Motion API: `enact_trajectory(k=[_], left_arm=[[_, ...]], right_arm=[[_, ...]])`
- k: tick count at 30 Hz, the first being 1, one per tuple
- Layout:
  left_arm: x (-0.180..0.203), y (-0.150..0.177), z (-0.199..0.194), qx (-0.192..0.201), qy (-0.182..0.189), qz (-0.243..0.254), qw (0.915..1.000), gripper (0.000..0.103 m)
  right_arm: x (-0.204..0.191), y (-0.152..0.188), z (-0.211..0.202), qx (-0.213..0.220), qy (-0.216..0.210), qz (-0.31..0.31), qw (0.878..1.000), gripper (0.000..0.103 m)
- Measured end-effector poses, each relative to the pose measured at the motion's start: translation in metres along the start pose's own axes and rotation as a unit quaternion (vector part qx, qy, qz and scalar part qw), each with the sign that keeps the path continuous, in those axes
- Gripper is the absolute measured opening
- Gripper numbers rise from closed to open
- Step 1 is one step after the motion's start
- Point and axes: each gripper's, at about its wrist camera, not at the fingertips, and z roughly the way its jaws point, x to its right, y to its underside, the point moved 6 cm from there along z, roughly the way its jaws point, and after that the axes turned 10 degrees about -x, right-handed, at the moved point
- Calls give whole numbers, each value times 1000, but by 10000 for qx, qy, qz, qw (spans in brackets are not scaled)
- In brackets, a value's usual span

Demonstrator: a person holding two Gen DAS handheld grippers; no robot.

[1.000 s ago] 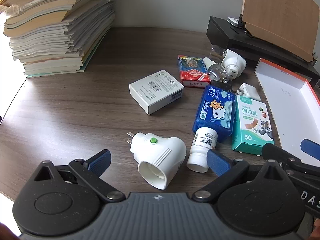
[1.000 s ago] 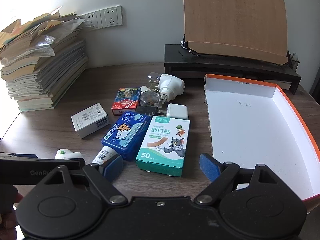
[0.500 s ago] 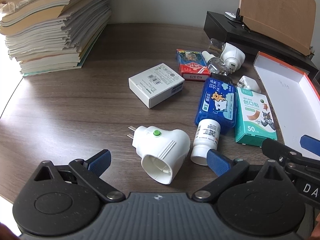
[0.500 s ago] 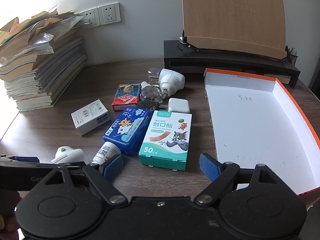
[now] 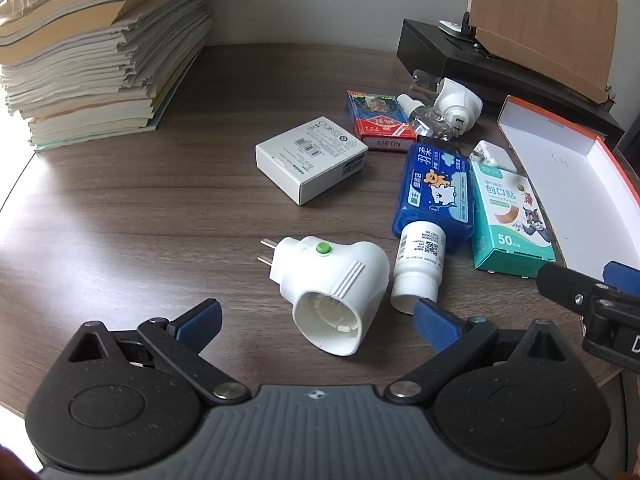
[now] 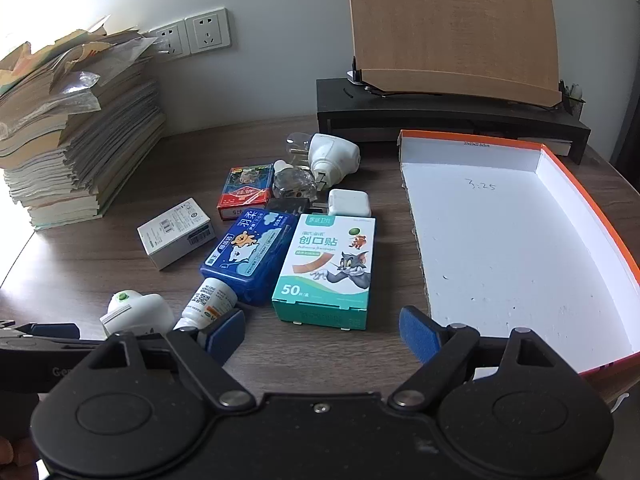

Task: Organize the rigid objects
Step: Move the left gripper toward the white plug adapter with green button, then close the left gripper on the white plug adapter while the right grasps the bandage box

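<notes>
A white plug-in device with a green button (image 5: 334, 288) (image 6: 134, 312) lies on the wooden table just ahead of my open left gripper (image 5: 316, 320), between the line of its fingers. Beside it lies a small white bottle (image 5: 418, 266) (image 6: 208, 302), then a blue case (image 5: 436, 194) (image 6: 250, 256), a teal plaster box (image 5: 508, 220) (image 6: 328, 268), a white box (image 5: 312, 158) (image 6: 176, 232) and a red card pack (image 5: 380, 120) (image 6: 244, 190). My right gripper (image 6: 322, 334) is open, empty, just short of the teal box. A white tray with orange rim (image 6: 520, 240) (image 5: 576, 188) lies at the right.
A tall stack of books (image 5: 96, 56) (image 6: 76, 132) fills the left rear. A black stand with a wooden board (image 6: 448, 112) sits at the back right. A second white plug-in device and clear bottle (image 6: 316, 160) and a white charger (image 6: 348, 204) lie behind the boxes.
Both grippers have edged forward toward the objects, which sit nearer and larger in view. Nothing on the table has moved and both grippers stay open.
</notes>
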Motion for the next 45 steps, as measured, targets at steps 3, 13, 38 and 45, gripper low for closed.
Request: enact_trajectory(k=[3,13,38,45], left_arm=[[-1,0,0,30,-4,-2,10000,103],[-10,-3,1,26,-26,-51,10000,103],[-21,-18,24,120,47,89,9999,103],[-18,-17,33,253,143,191,9994,101]], right_arm=[[1,2,-1,4,-2,31,10000,99],[-1,1,-6,71,0,76,9999,99],[4,-2,0,44,110,152,9998,99],[7,-6,5,30,152,168,9997,99]])
